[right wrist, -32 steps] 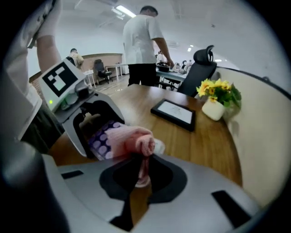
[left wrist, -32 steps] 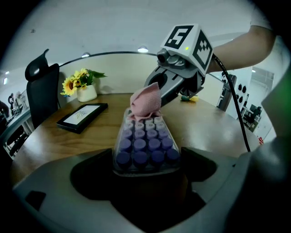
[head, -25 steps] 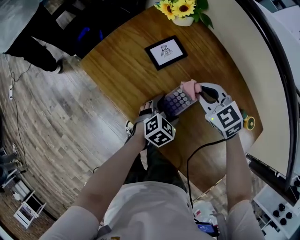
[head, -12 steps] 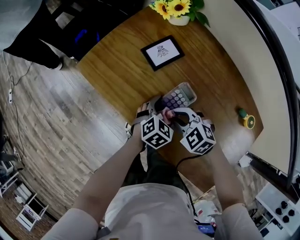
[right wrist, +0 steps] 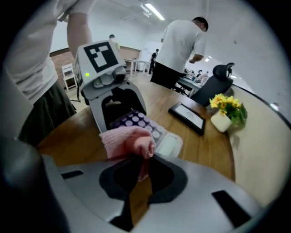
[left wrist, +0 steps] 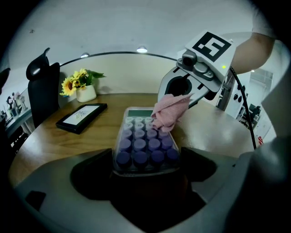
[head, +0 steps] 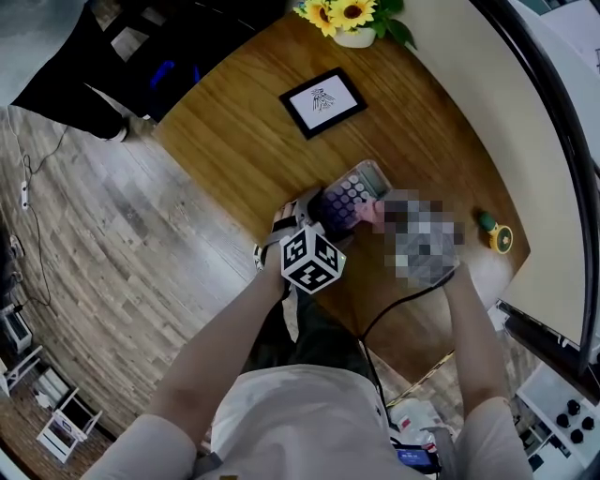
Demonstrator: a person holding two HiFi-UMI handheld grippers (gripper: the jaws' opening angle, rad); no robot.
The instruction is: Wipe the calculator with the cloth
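A calculator [head: 349, 195] with purple keys and a clear case lies on the round wooden table [head: 244, 141]. My left gripper [head: 314, 211] is shut on its near end, with the keys [left wrist: 144, 143] running out from between the jaws. My right gripper [right wrist: 138, 170] is shut on a pink cloth [right wrist: 129, 141], and a mosaic patch covers this gripper in the head view. The cloth [left wrist: 170, 111] rests on the calculator's right side, near the upper keys, and hangs from the right gripper [left wrist: 191, 86]. In the right gripper view the left gripper [right wrist: 109, 91] stands just behind the calculator [right wrist: 152, 127].
A black-framed picture [head: 322, 101] lies farther back on the table, with a white pot of sunflowers [head: 354, 21] beyond it. A small green and yellow object [head: 494, 234] sits near the right edge. A person [right wrist: 179, 45] stands in the room behind, next to a black chair [right wrist: 213, 88].
The right gripper swept the cloth from the calculator's far end down to its near end, then back up to the right side. The left gripper kept the calculator still.
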